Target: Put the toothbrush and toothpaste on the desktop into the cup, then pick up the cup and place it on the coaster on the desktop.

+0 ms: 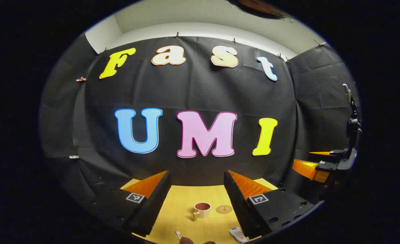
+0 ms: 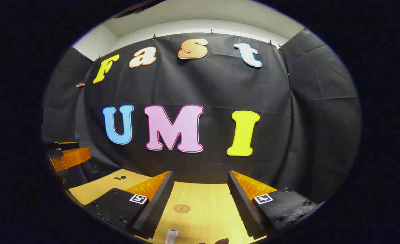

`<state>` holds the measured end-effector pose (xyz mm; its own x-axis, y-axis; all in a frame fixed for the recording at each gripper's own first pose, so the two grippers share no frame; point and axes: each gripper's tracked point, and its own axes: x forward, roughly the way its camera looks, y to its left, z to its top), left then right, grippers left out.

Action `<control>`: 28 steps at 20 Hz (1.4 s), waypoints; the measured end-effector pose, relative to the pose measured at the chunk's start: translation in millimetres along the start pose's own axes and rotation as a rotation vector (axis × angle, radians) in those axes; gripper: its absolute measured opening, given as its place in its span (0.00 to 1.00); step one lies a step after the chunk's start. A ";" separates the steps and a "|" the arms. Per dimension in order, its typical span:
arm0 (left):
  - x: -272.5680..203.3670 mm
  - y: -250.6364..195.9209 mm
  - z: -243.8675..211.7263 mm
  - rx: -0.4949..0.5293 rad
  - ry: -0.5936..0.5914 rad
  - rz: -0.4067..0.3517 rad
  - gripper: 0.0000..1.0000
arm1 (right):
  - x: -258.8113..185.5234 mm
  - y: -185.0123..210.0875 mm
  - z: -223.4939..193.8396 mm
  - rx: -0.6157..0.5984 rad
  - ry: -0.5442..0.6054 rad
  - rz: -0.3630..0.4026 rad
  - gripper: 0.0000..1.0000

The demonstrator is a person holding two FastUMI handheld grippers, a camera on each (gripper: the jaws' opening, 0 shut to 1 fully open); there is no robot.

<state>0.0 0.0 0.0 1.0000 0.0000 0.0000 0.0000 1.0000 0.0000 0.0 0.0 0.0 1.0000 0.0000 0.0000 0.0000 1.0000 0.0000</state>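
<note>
Hovering above the yellow surface, the left gripper has its jaws wide apart with nothing between them. In the left gripper view, the cup stands upright on the surface between the two fingers, its handle toward the camera, with the round coaster just beside it to the right and apart from it. The toothpaste lies flat near the lower edge by the right finger; the toothbrush shows only as a small white tip at the bottom edge. The right gripper also hangs over the surface, jaws wide apart and empty; its view shows the coaster between its fingers and the toothpaste nearer the camera.
</note>
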 end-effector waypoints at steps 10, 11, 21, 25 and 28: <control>6.4 43.7 -48.7 -0.111 0.101 0.068 0.95 | 9.2 46.0 -17.6 -0.056 0.025 0.029 0.97; 8.1 43.0 -48.5 -0.108 0.102 0.069 0.95 | 12.5 45.5 -17.7 -0.056 0.026 0.032 0.97; 13.4 42.6 -87.8 -0.106 0.202 0.085 0.95 | 23.7 56.2 -66.5 -0.067 0.161 0.087 0.97; 4.2 44.2 -108.0 -0.093 0.253 0.097 0.95 | 22.0 63.1 -116.4 -0.072 0.310 0.114 0.98; -4.2 46.6 -124.9 -0.089 0.293 0.105 0.95 | 19.2 69.9 -157.0 -0.068 0.425 0.133 0.97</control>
<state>-4.2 46.6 -124.9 0.9521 0.0907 -0.2921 -0.1166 0.9905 -0.0724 19.2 69.9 -157.0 0.9027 0.1140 -0.4149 -0.1424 0.9891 -0.0381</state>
